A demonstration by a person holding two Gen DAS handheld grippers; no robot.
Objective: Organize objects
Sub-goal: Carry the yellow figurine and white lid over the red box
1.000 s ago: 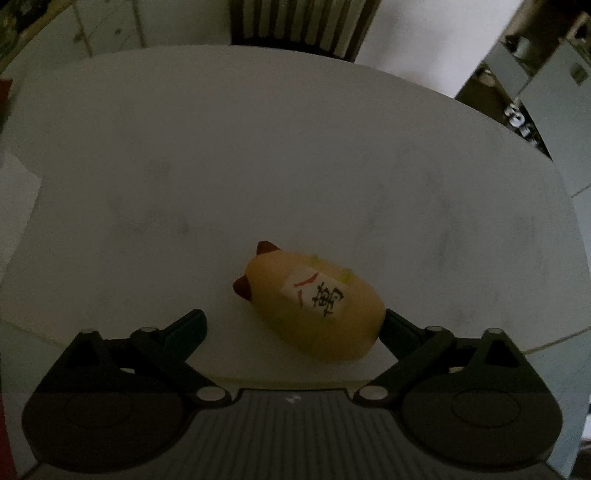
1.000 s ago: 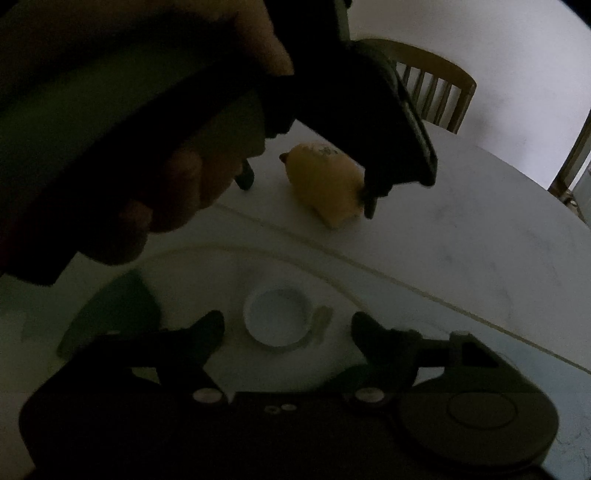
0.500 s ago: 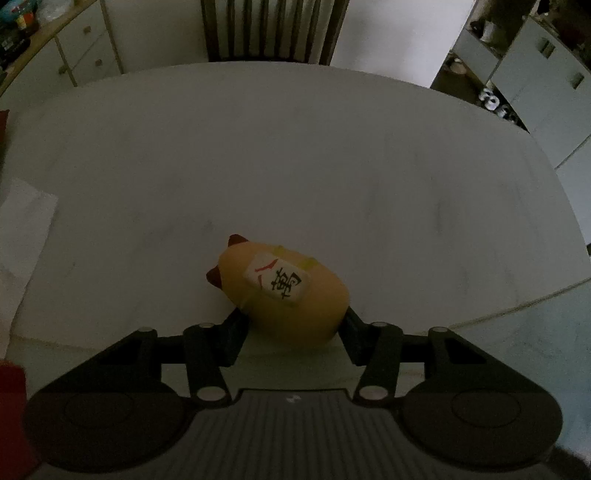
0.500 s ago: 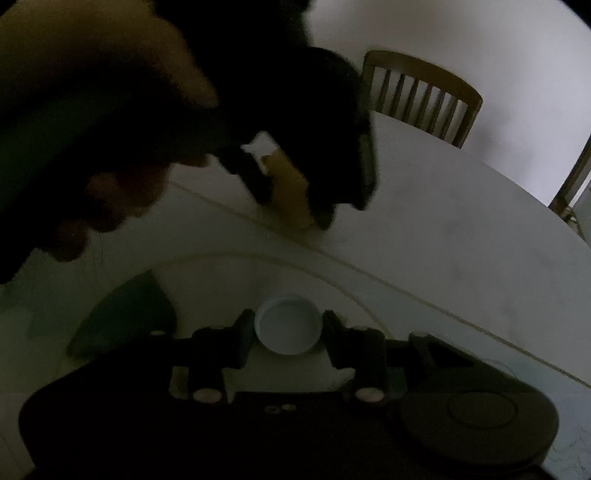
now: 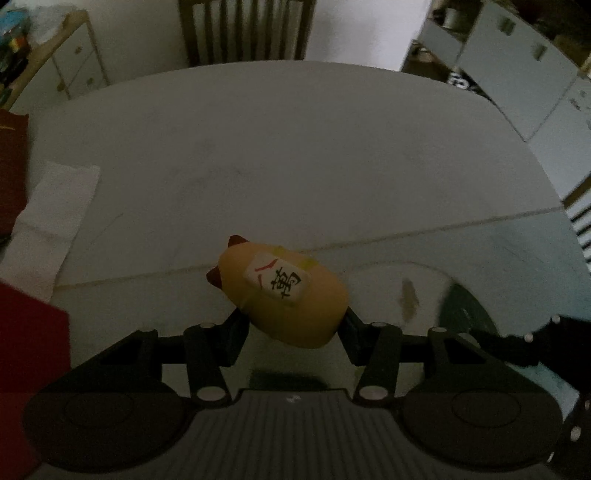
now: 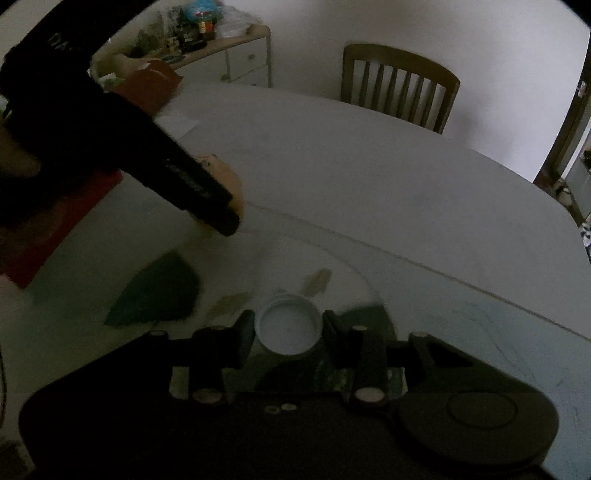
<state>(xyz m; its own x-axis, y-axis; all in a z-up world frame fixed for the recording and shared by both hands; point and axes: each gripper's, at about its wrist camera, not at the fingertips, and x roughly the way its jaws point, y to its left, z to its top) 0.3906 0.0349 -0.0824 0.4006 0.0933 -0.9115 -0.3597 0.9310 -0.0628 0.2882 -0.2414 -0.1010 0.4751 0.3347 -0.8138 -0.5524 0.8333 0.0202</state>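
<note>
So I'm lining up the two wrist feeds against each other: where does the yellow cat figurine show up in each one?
Left wrist: the yellow cat figurine sits low in the centre, clamped between the left gripper fingers.
Right wrist: the yellow cat figurine is at mid-left, mostly hidden behind the dark body of the left gripper.
Shared landmark: the slatted wooden chair at the far side of the table.

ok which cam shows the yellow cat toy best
The left wrist view: the yellow cat toy sits centred between the left gripper fingers, with its white label and red ears plain. In the right wrist view only a sliver of it shows behind the dark body of the left gripper.
</note>
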